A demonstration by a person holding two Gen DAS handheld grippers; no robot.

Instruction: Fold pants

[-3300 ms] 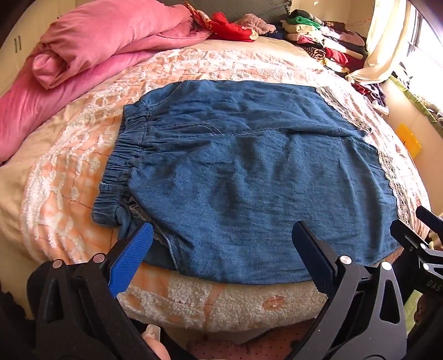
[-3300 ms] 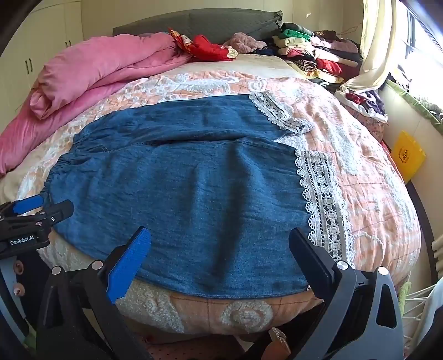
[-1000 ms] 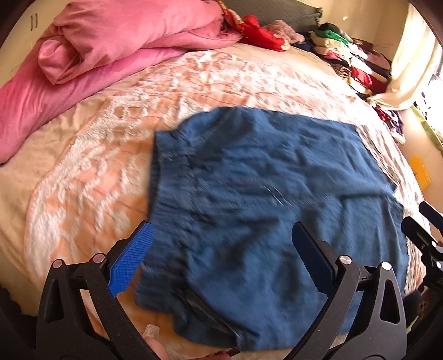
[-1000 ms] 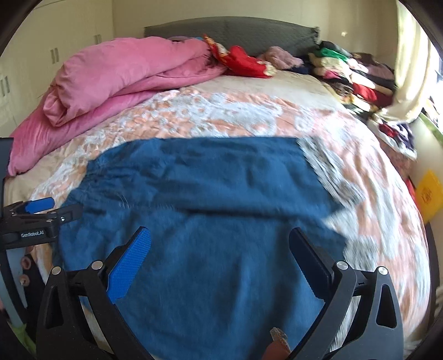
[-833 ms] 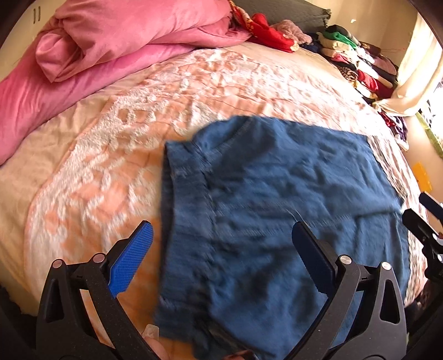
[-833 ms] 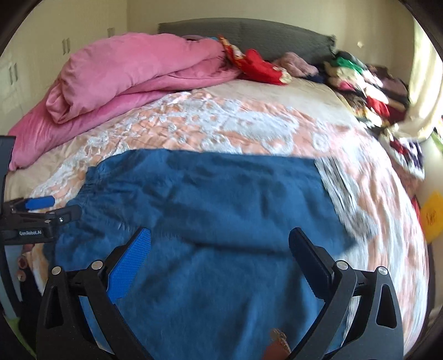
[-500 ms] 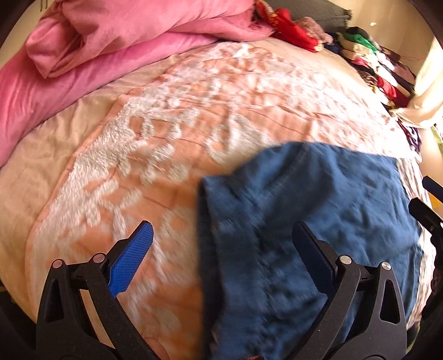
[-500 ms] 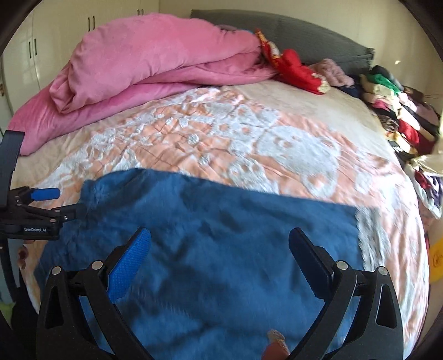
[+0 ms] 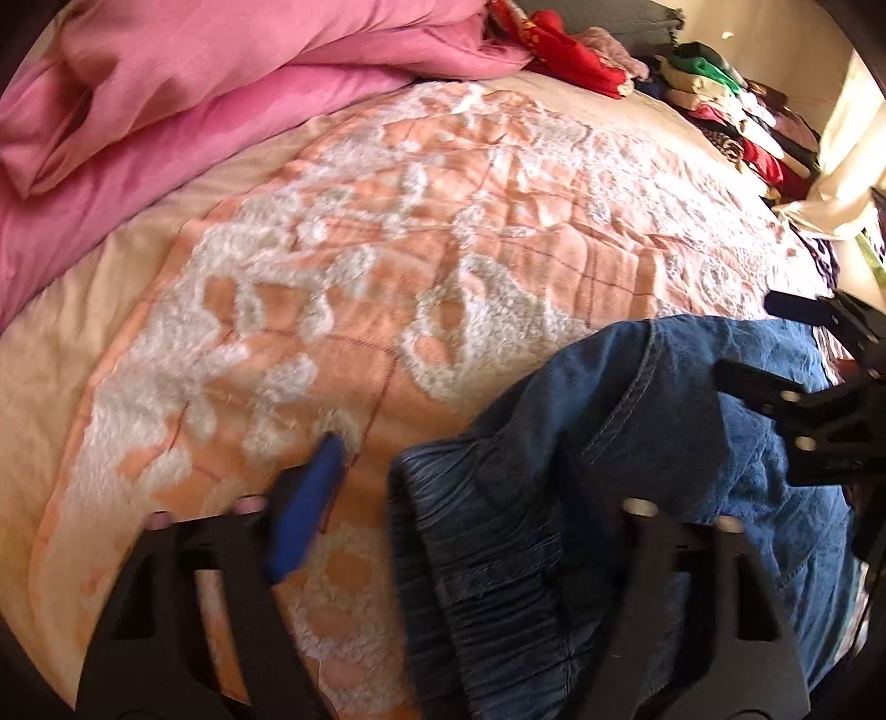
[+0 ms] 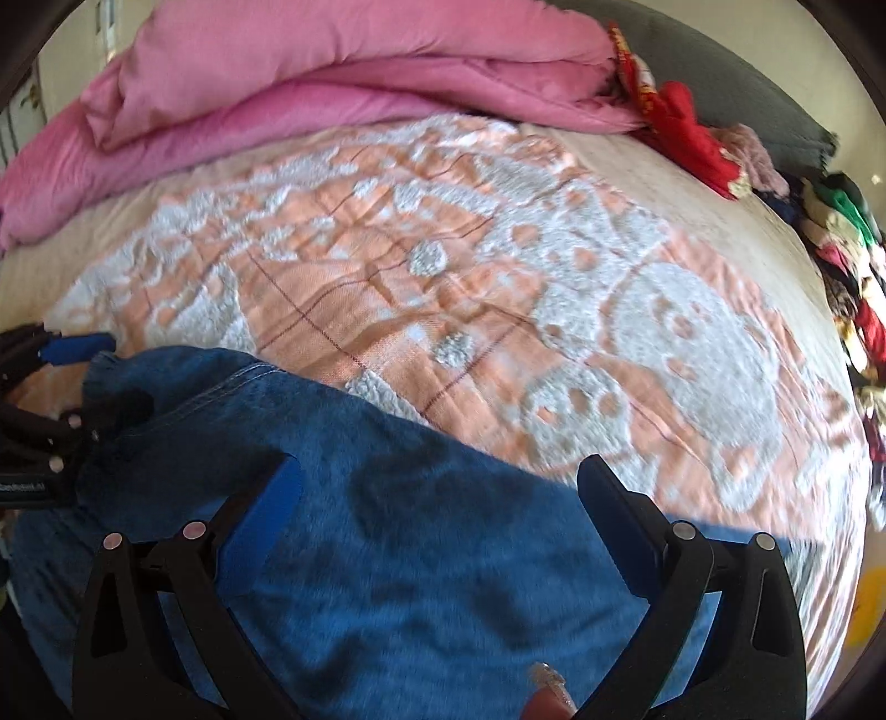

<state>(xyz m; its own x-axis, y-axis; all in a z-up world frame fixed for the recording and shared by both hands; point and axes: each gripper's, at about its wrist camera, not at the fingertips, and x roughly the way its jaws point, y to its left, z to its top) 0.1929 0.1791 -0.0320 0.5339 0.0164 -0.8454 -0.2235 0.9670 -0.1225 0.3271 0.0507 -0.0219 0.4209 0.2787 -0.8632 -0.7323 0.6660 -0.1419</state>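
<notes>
- Two grippers are lowered over a pair of blue denim pants [image 9: 664, 421] lying on a bed, both pointing steeply down at the cloth.
- The left gripper [image 9: 454, 459] stands about half closed, and its jaws have just been closing. The gathered elastic waistband [image 9: 476, 543] sits between them.
- Its blue pad [image 9: 310, 498] is over bare bedspread, just beside the waistband's edge, with a strip of cover showing between pad and cloth. The dark finger opposite lies over the denim. The pads do not pinch the cloth from both sides.
- The right gripper [image 10: 443, 487] is spread wide and grips nothing. Flat denim fills the space between its blue pad [image 10: 277, 498] and its black one, and runs on beneath both.
- From the right wrist view, the left gripper shows at the far left edge, at the corner of the pants where the stitched seam ends. From the left wrist view, the right gripper's black frame [image 9: 803, 399] shows at the far right, above the denim.
- The pants lie under and between the two grippers, waistband at the left gripper's side and the leg cloth stretching past the right gripper.
- Ahead of both grippers, the peach and white tufted bedspread [image 9: 443, 221] lies bare.
- Beyond it, ahead and to the left, a folded pink duvet [image 9: 221, 83] is heaped up.
- Ahead and to the right lie a red garment [image 9: 570, 50] and a stack of mixed clothes [image 9: 736, 122].
- A fingertip [image 10: 545, 698] of the person shows at the bottom edge, behind the right gripper.
</notes>
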